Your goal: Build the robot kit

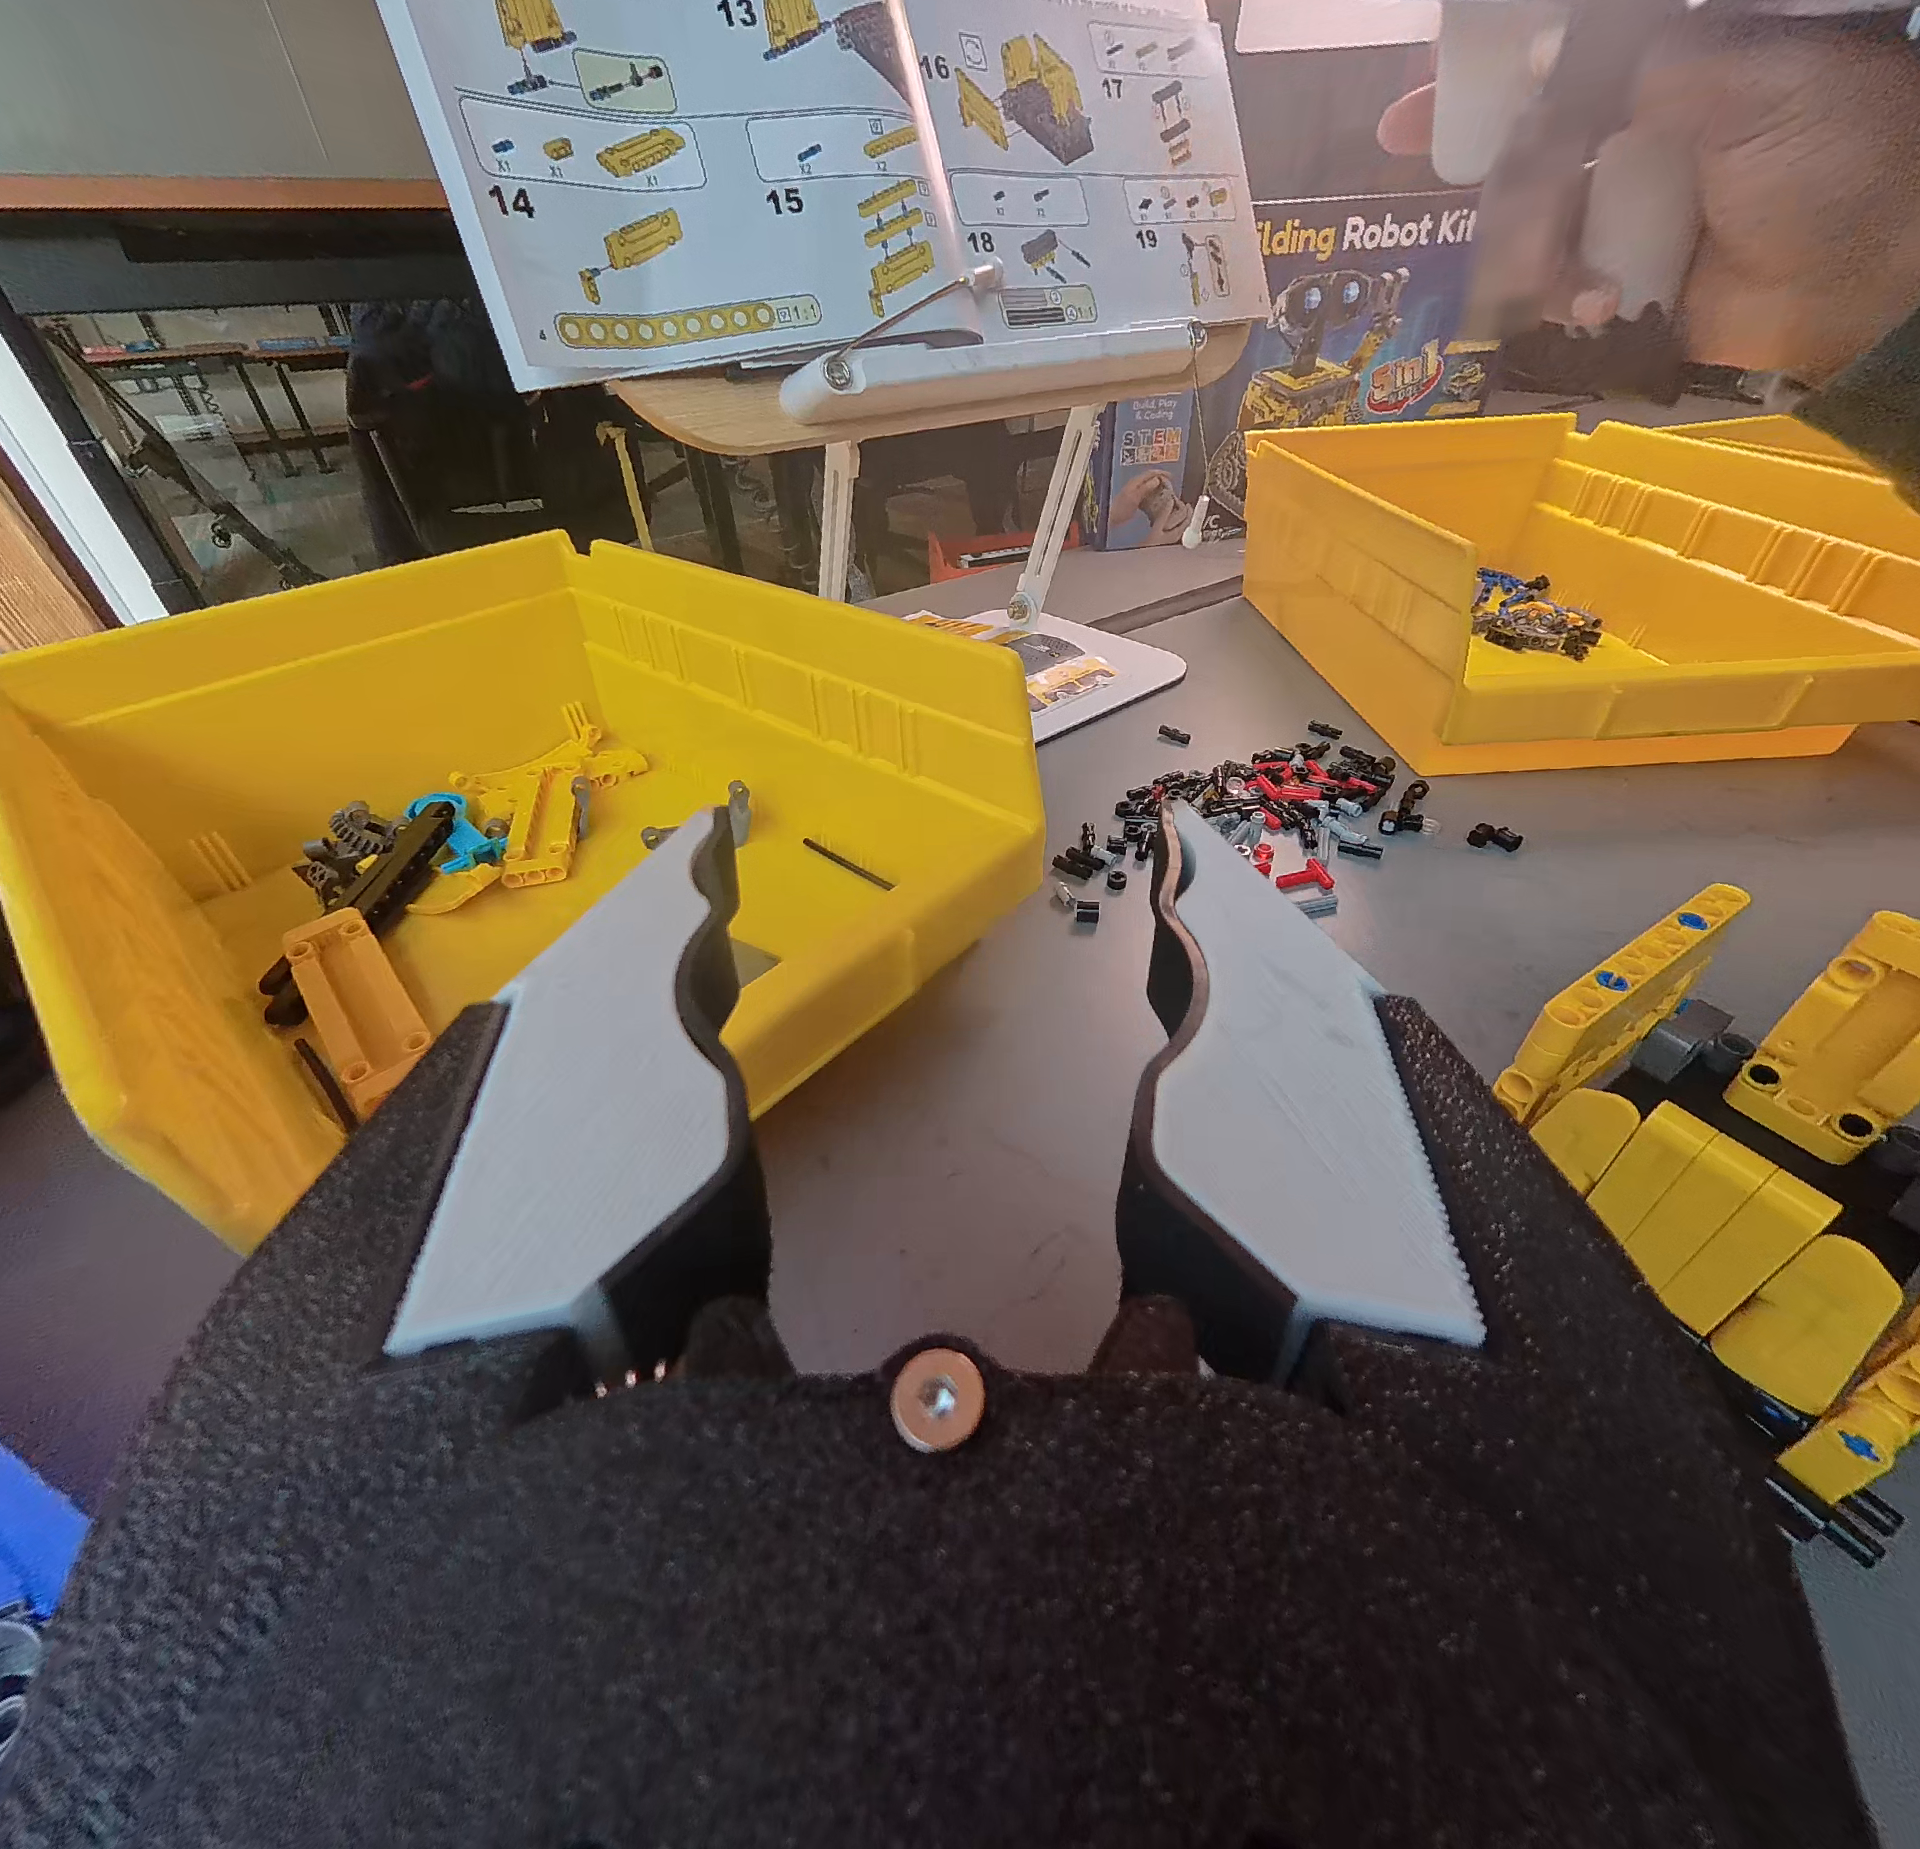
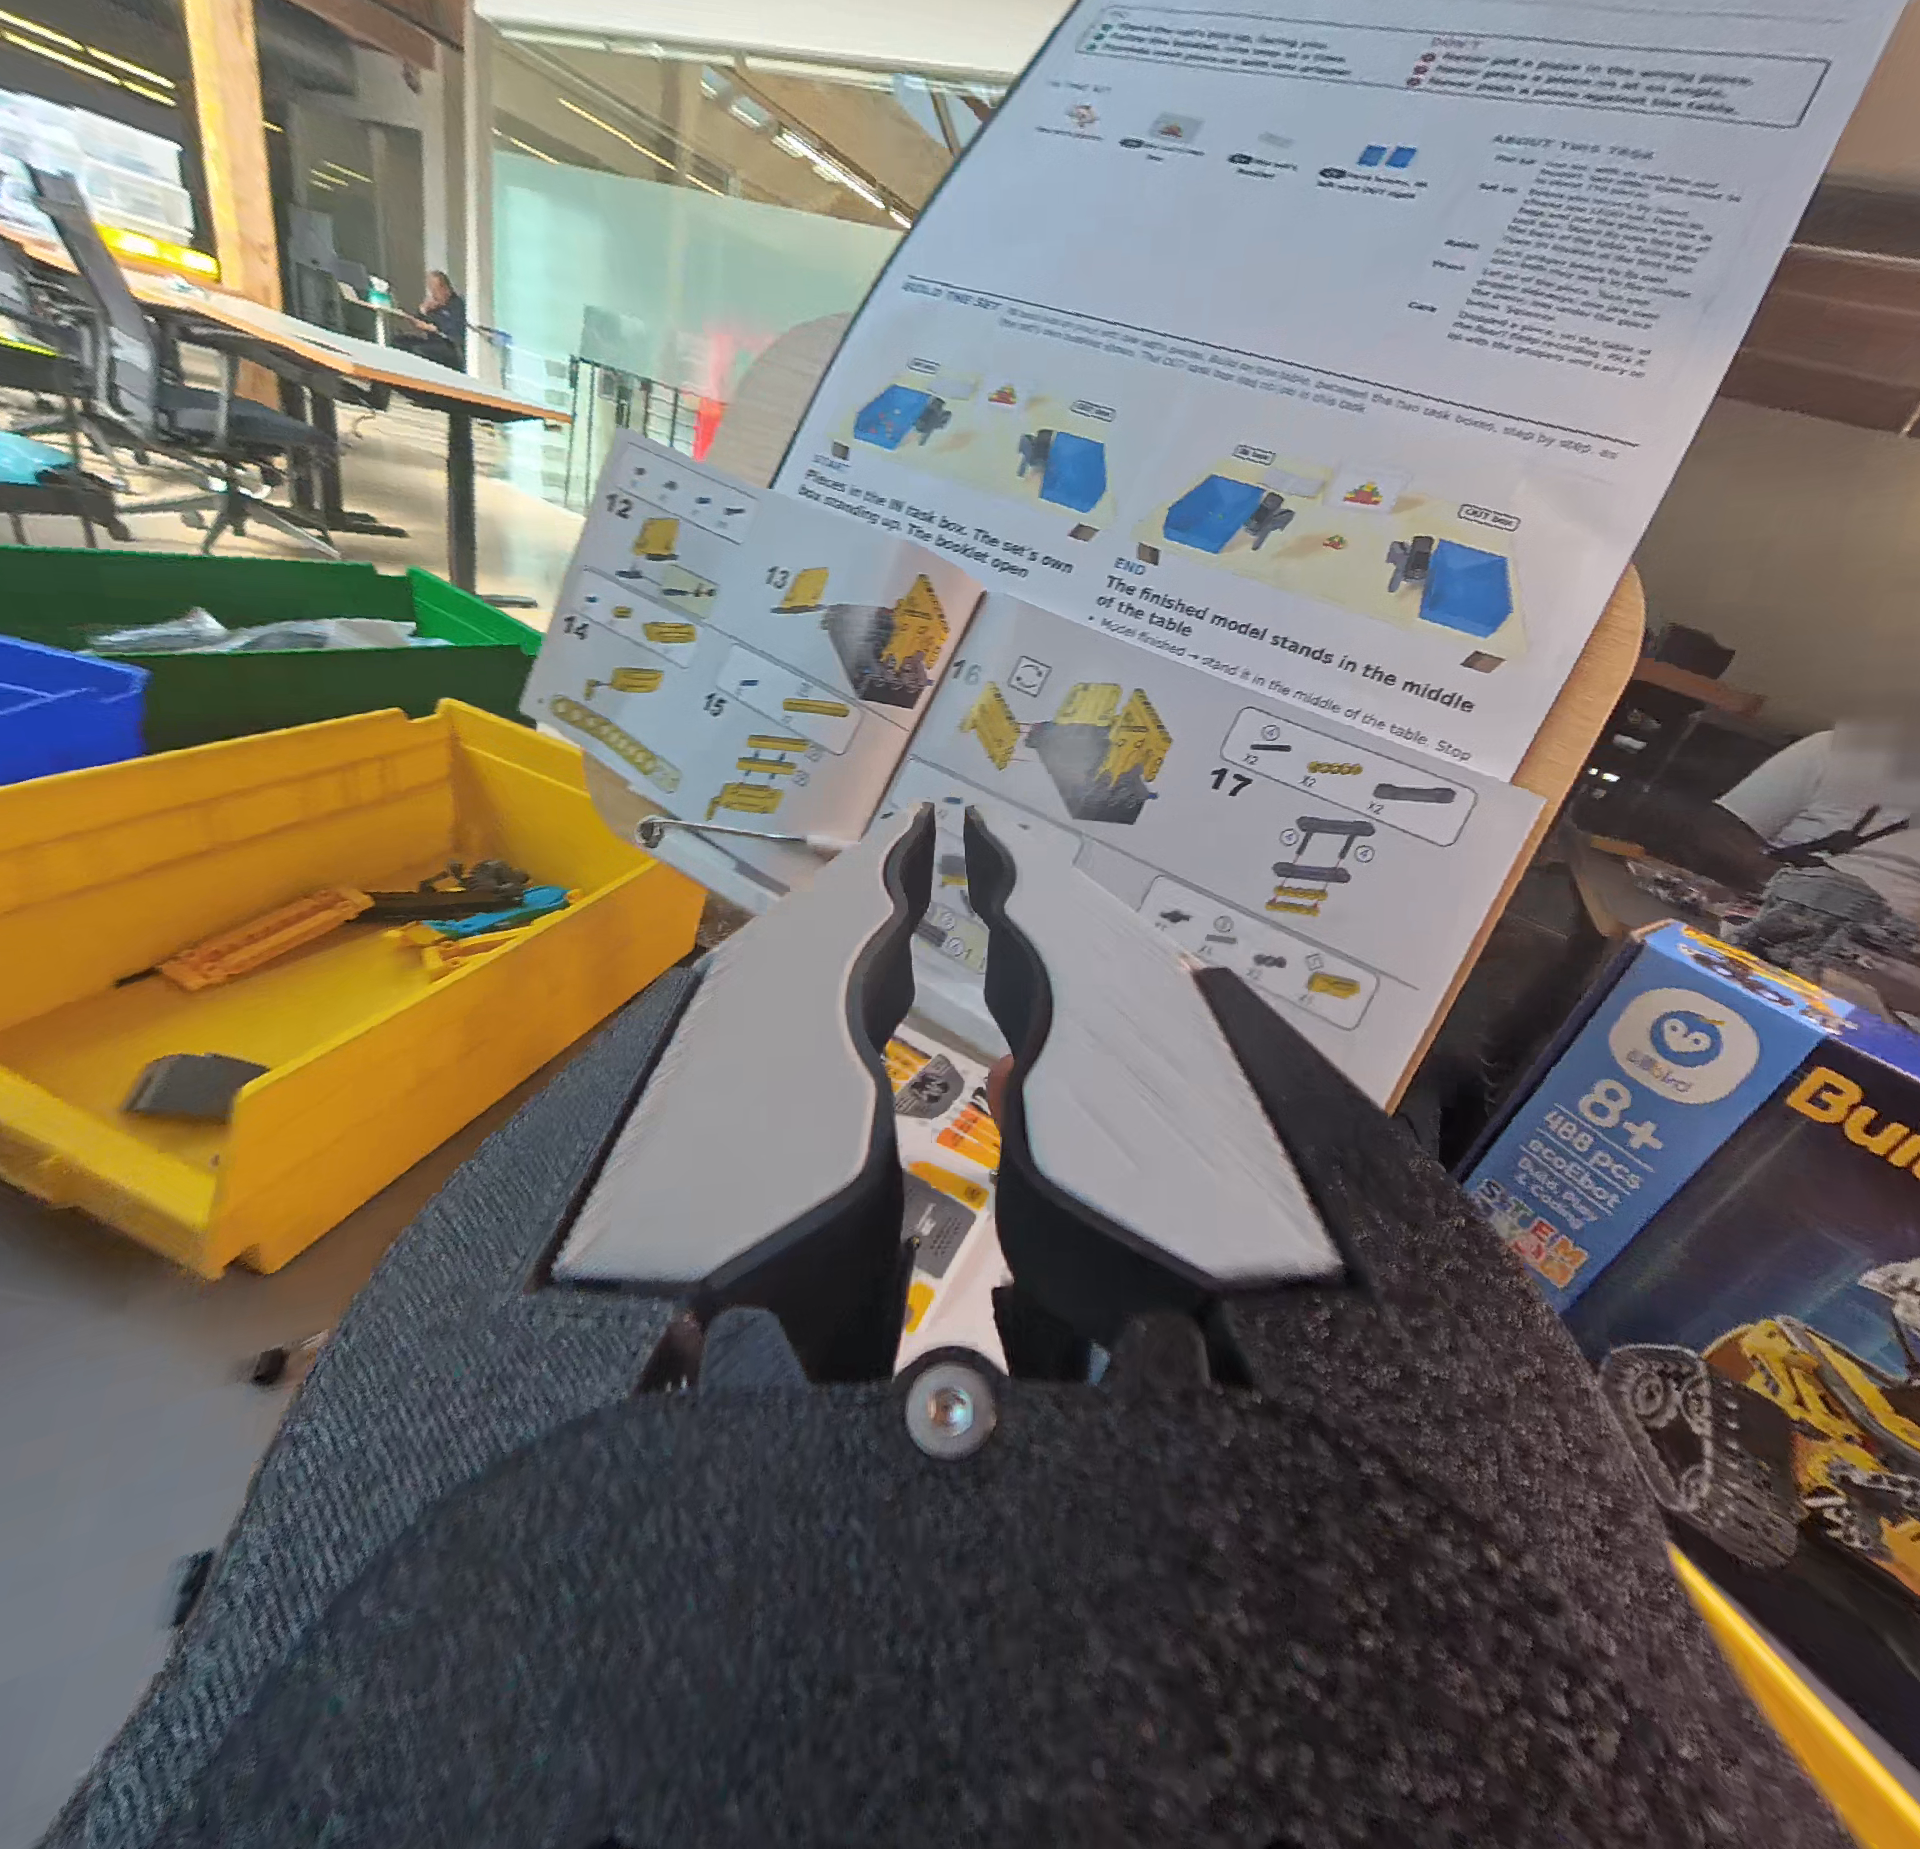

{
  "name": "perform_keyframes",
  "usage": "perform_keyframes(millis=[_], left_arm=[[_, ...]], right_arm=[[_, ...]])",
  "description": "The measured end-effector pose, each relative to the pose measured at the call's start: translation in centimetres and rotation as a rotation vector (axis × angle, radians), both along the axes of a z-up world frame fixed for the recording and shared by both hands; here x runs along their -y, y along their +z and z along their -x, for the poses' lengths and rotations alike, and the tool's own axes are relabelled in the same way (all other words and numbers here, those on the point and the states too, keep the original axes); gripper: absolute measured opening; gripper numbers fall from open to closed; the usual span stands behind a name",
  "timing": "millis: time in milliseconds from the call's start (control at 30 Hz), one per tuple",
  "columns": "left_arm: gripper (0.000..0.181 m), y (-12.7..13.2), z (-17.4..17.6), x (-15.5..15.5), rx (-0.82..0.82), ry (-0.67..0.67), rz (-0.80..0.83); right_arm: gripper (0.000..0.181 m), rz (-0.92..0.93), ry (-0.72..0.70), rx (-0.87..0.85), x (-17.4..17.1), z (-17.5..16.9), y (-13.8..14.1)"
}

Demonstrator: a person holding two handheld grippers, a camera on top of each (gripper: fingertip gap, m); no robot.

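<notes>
Above the worktop [image 1: 935,1124], left gripper [image 1: 940,823] empty, jaws spread wide; yellow bin [image 1: 831,646] at 10 o'clock, loose small pieces [image 1: 1268,791] at 1 o'clock. Right gripper [image 2: 948,817] up at the instruction booklet [image 2: 790,656], jaws nearly pressed together; pinching a page or not, cannot tell.

My left gripper [image 1: 945,828] hangs low with its jaws spread wide and nothing between them. My right gripper [image 2: 948,825] is raised and angled upward, fingertips nearly touching, only a narrow gap left.
</notes>
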State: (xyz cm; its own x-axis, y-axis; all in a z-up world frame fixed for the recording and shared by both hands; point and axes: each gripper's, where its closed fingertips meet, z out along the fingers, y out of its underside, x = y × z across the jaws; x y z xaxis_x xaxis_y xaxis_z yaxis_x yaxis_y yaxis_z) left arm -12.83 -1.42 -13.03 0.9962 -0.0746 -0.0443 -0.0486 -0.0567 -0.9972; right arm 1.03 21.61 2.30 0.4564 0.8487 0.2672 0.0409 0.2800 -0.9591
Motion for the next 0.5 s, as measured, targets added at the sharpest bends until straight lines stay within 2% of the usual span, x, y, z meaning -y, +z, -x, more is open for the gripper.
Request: perform_keyframes(millis=[167, 300, 367, 433, 500], left_arm=[[0.079, 0.0, -0.1, 0.0, -0.007, -0.003, -0.001], [0.080, 0.0, -0.2, 0.0, -0.005, -0.008, 0.001], [0.080, 0.0, -0.3, -0.1, -0.003, -0.012, 0.001], [0.080, 0.0, -0.4, -0.1, 0.003, -0.018, 0.000], [0.082, 0.0, -0.5, -0.1, 0.009, -0.027, -0.001]], right_arm=[[0.005, 0.030, 0.071, 0.094, 5.3, -2.3, -3.9], [0.008, 0.019, 0.021, 0.462, 6.8, -5.0, -11.5], [0.024, 0.056, 0.008, 0.702, 7.3, -7.2, -16.0], [0.054, 0.135, 0.006, 0.874, 7.7, -9.4, -19.4], [0.058, 0.189, -0.016, 0.972, 7.5, -11.0, -21.4]])
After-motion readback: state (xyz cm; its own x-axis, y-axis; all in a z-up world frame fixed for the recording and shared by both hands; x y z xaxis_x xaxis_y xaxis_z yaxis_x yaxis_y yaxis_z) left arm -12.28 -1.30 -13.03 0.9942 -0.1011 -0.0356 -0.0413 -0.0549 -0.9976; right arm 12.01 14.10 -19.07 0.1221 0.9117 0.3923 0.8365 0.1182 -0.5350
